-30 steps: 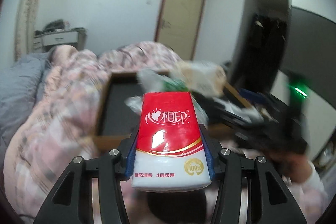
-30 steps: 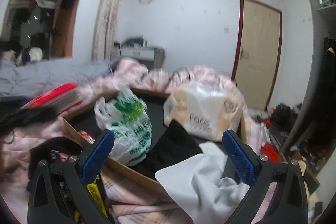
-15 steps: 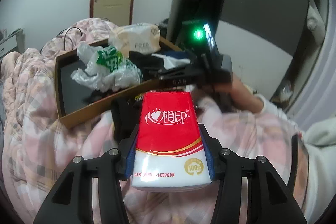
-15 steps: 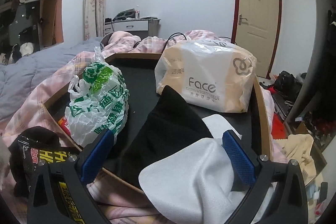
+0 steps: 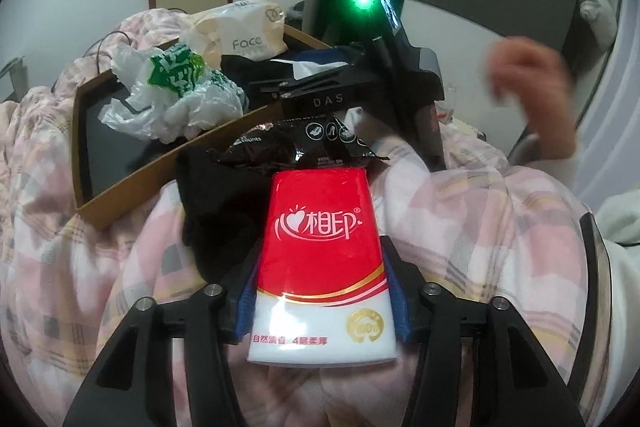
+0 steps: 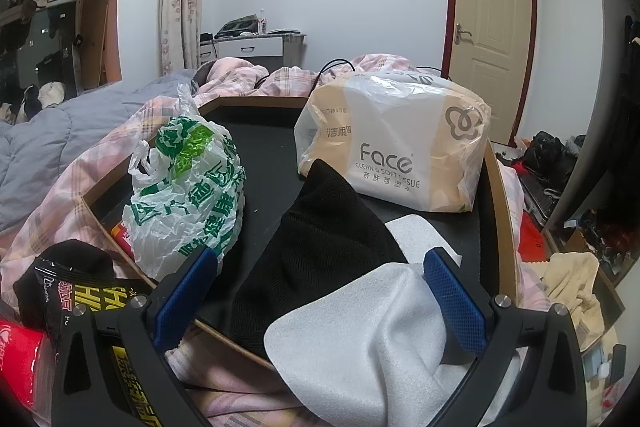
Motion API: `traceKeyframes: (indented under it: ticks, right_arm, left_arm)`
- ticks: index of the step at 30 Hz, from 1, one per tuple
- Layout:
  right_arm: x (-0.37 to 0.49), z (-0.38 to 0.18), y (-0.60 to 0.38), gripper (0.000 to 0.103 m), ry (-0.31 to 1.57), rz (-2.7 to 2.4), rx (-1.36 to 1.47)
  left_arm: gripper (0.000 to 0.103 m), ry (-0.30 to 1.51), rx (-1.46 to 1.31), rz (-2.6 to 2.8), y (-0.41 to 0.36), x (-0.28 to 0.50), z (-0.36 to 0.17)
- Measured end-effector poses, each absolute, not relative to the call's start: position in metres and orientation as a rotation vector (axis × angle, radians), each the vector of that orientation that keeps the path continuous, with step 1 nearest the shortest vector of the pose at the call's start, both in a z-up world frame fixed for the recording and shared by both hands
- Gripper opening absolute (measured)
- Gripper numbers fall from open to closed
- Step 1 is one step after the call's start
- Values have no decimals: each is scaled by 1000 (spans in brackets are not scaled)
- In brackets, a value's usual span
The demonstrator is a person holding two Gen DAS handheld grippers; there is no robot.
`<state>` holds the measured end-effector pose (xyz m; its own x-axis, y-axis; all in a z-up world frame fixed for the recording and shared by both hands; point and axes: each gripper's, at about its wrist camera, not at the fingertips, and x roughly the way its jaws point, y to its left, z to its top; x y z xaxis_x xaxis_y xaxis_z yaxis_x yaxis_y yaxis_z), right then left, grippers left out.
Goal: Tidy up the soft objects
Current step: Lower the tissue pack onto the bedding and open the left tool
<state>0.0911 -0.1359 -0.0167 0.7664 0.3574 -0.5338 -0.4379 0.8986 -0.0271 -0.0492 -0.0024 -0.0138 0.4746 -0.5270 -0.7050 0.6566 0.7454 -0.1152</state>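
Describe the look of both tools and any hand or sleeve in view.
Both tools are black, open-framed linkages with silver bolts and blue textured pads. The left tool matches the right tool. In the left view, the right tool's body bears "DAS" lettering and a green light. The hand is bare, blurred, with a white sleeve.

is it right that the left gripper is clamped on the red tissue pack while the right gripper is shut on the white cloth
Not quite. In the right wrist view the right gripper is open, its jaws spread either side of the white cloth. The left gripper is indeed clamped on the red tissue pack.

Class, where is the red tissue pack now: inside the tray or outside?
Outside. The left gripper clamps the red tissue pack above the pink quilt, short of the tray.
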Motion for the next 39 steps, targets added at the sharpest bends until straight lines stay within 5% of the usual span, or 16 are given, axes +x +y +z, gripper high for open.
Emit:
traceKeyframes:
  ticks: [1,2,39]
  right_arm:
    - [91,-17,-136,102,548,434,-153]
    - [91,-17,-136,102,548,434,-153]
    - [91,-17,-135,102,548,434,-153]
  left_arm:
    - [77,788,185,-722,-1,-51,-12]
    - [80,776,184,-710,1,-53,-10]
    - [81,551,-91,-613,51,-54,42]
